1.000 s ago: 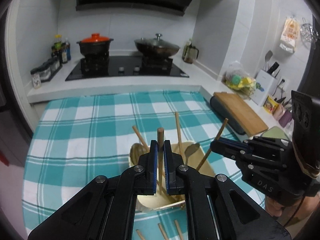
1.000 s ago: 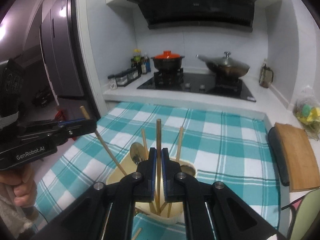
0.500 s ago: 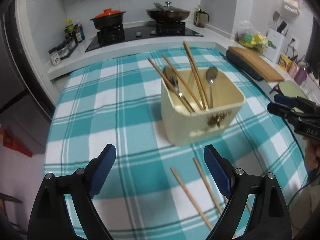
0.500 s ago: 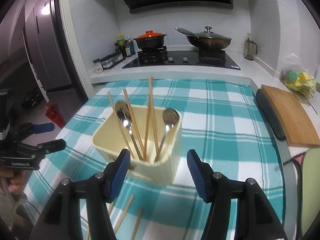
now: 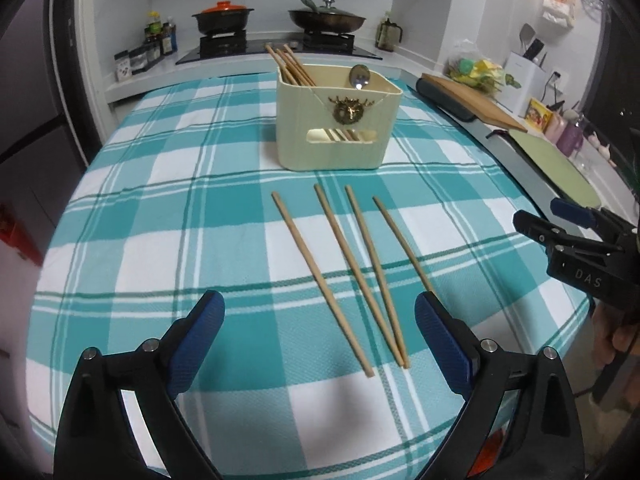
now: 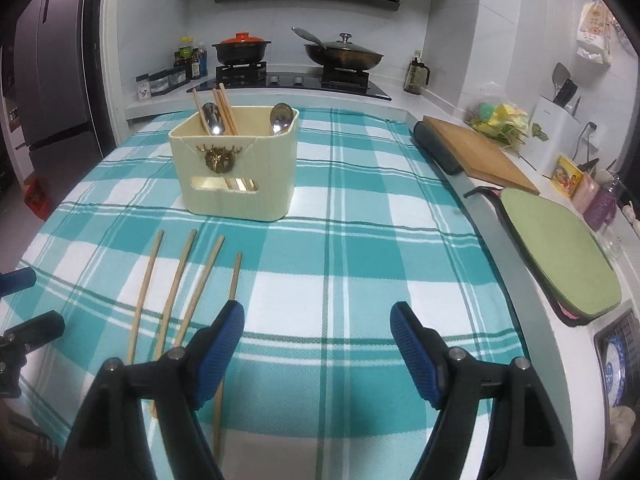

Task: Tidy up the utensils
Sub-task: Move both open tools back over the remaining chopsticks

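Left wrist view first: your left gripper [image 5: 316, 320] has its blue pads spread wide, they've just been opening up, and nothing is pinched between them. It hangs over the teal-and-white checked tablecloth [image 5: 160, 220]. Just past the pads you've got four loose chopsticks [image 5: 352, 268] lying flat on the cloth, fanned out, with the two middle ones crossing near their close ends. Off to the right edge you can see your right gripper [image 5: 560, 220] from the side, held in a hand [image 5: 616, 340].

Further back sits the cream utensil box [image 5: 336, 120] with a gold emblem on its front. More chopsticks lean in its left corner and a spoon [image 5: 359, 77] pokes out on the right.

Right wrist view: that gripper's [image 6: 316, 332] jaws are apart too, also just been opening, with only bare cloth between them. The same four chopsticks [image 6: 188, 288] lie to the left, the nearest one running under the left pad. The box [image 6: 236, 160] is beyond them, showing two spoons and some chopsticks. Behind the table there's the stove [image 6: 288, 80] with an orange-lidded pot [image 6: 241, 48] and a wok [image 6: 344, 56].
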Available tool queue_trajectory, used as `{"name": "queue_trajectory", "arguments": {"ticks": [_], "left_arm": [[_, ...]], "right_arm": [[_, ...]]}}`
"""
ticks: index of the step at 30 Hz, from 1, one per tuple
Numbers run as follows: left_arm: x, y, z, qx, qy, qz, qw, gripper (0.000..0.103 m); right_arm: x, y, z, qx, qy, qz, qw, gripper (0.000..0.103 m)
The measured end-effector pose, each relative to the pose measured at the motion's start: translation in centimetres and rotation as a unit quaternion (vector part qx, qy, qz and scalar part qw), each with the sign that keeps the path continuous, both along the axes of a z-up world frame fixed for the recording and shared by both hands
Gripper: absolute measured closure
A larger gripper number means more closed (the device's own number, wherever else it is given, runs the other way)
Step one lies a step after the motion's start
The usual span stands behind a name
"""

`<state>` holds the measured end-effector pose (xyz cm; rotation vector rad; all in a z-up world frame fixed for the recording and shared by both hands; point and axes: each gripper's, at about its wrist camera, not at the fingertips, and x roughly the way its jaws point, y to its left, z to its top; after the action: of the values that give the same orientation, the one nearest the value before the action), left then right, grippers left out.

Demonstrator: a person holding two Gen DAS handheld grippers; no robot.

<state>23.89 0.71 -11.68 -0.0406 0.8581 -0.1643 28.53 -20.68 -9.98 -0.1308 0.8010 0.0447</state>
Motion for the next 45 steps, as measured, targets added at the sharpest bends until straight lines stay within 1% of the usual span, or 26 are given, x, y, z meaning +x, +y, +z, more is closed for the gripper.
{"name": "queue_trajectory", "arguments": {"ticks": [3, 9, 12, 16, 21, 34, 45], "left_arm": [[-1.3, -0.1, -0.9, -0.002, 0.001, 0.018, 0.9998, 0.006], [-3.2, 0.1, -2.3, -0.023, 0.006, 0.04, 0.9989, 0.006], [-3.7, 0.1, -2.7, -0.022, 0.008, 0.046, 0.9987, 0.006], [-4.1, 0.0, -2.8, -0.026, 0.007, 0.049, 0.9984, 0.005], [-4.4, -0.4, -3.0, -0.018, 0.005, 0.048, 0.9987, 0.004], [-3.7, -0.3, -4.2, -0.016, 0.021, 0.059, 0.9979, 0.004], [-3.3, -0.1, -4.8, -0.014, 0.028, 0.068, 0.9972, 0.004]], "right_arm": [[-1.6, 0.3, -0.4, -0.017, -0.006, -0.005, 1.0, 0.026], [-4.1, 0.4, -2.0, -0.024, -0.002, -0.024, 0.999, 0.026], [-4.8, 0.4, -2.7, -0.027, 0.005, -0.028, 0.999, 0.026], [-5.7, 0.6, -2.8, -0.031, 0.003, -0.034, 0.999, 0.026], [-6.1, 0.8, -3.3, -0.039, 0.006, -0.036, 0.999, 0.025], [-6.3, 1.2, -3.8, -0.063, 0.003, -0.039, 0.997, 0.025], [-6.1, 1.2, -4.6, -0.061, 0.013, -0.037, 0.997, 0.025]]}}
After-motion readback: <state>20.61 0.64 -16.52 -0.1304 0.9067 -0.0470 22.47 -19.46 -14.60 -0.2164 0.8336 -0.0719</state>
